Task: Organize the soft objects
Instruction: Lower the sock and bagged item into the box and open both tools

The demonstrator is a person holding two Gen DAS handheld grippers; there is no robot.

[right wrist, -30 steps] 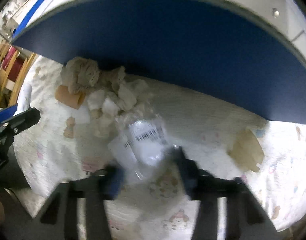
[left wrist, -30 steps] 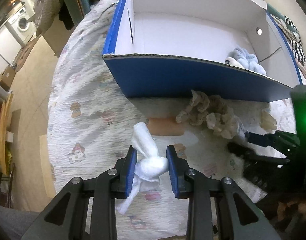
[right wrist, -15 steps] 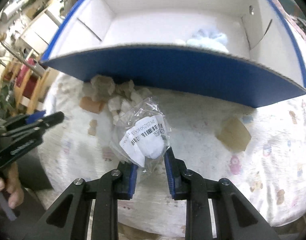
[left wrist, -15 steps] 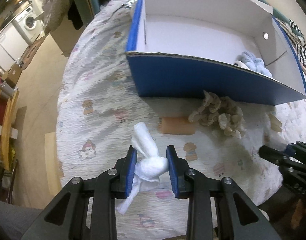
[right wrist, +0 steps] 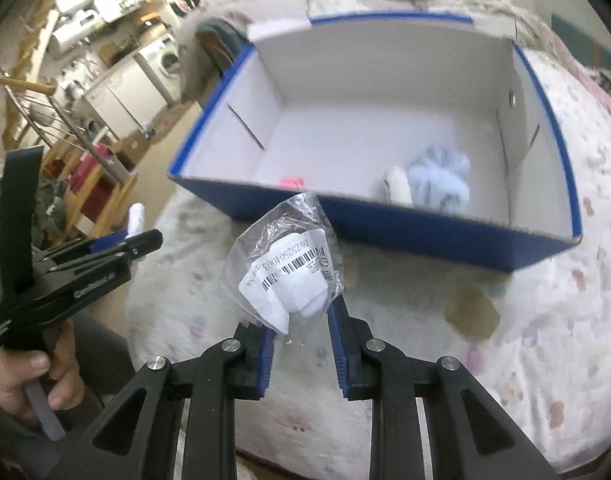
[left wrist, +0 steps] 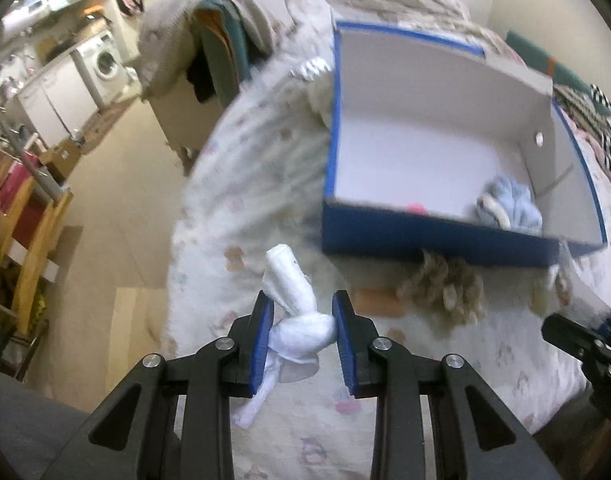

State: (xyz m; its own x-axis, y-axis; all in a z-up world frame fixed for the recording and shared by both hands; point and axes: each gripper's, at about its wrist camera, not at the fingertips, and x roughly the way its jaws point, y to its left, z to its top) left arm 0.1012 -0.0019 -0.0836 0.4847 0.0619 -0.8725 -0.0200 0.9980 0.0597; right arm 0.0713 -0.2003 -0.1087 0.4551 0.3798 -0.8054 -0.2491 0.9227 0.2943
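My left gripper (left wrist: 303, 330) is shut on a knotted white cloth (left wrist: 293, 312), held above the patterned bedspread (left wrist: 241, 184). My right gripper (right wrist: 299, 314) is shut on a clear plastic bag (right wrist: 289, 268) with a barcode label and something white inside, lifted in front of the box. The blue cardboard box (right wrist: 405, 236) with a white inside stands open beyond both grippers; a light blue fluffy item (right wrist: 439, 184) and a small pink thing (right wrist: 291, 181) lie in it. A beige ruffled cloth (left wrist: 445, 288) lies against the box's near wall (left wrist: 425, 244).
A tan patch (right wrist: 471, 312) lies on the bedspread to the right. The bed edge drops to the floor (left wrist: 117, 216) on the left, with a washing machine (left wrist: 105, 62) and wooden rack (left wrist: 33, 236) beyond. A person's hand (right wrist: 29, 380) holds the left gripper's handle.
Both grippers have risen from the bedspread with their loads. The right one closed on the plastic bag and lifted it, so the box interior now shows from above.
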